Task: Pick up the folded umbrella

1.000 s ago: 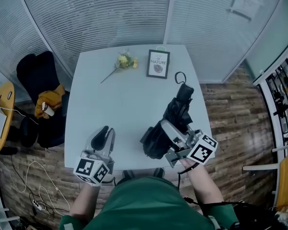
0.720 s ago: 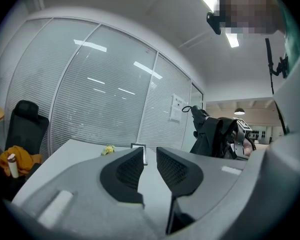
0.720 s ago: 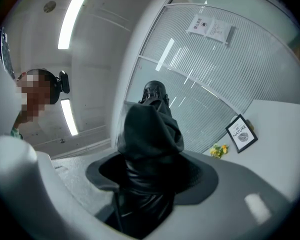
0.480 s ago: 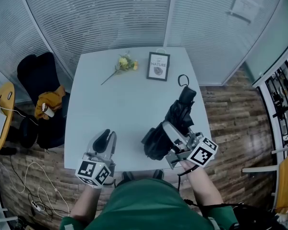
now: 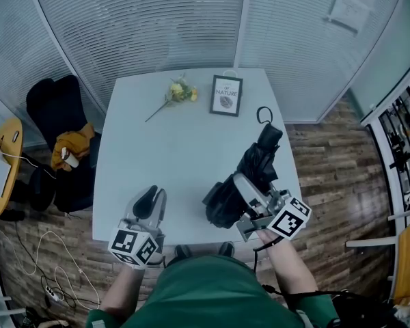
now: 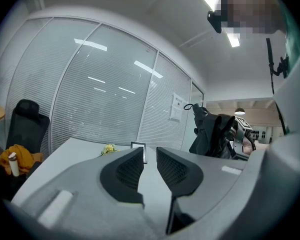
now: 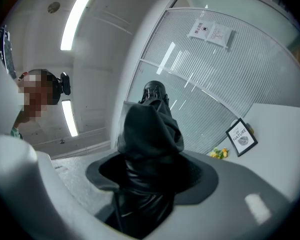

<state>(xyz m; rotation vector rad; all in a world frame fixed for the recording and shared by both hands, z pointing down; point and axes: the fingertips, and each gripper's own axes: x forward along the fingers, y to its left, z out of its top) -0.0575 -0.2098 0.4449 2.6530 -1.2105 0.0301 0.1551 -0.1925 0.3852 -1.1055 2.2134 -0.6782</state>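
Note:
The black folded umbrella [image 5: 249,169] is lifted at the right side of the white table [image 5: 171,149], tilted with its handle and wrist loop [image 5: 260,114] pointing away from me. My right gripper [image 5: 238,195] is shut on the umbrella's lower folds; in the right gripper view the bundled fabric [image 7: 149,149] fills the space between the jaws. My left gripper [image 5: 149,201] hovers over the table's front left edge, its jaws nearly together with a narrow gap and nothing between them [image 6: 149,169]. The umbrella [image 6: 212,131] shows at the right of the left gripper view.
A framed "nature" picture [image 5: 226,96] and a small yellow flower sprig [image 5: 175,93] lie at the table's far side. A black chair with an orange cloth [image 5: 61,142] stands left of the table. Glass walls with blinds enclose the back. Cables lie on the wooden floor at lower left.
The umbrella and right gripper have barely shifted, drifting slightly right. The left gripper stays where it was.

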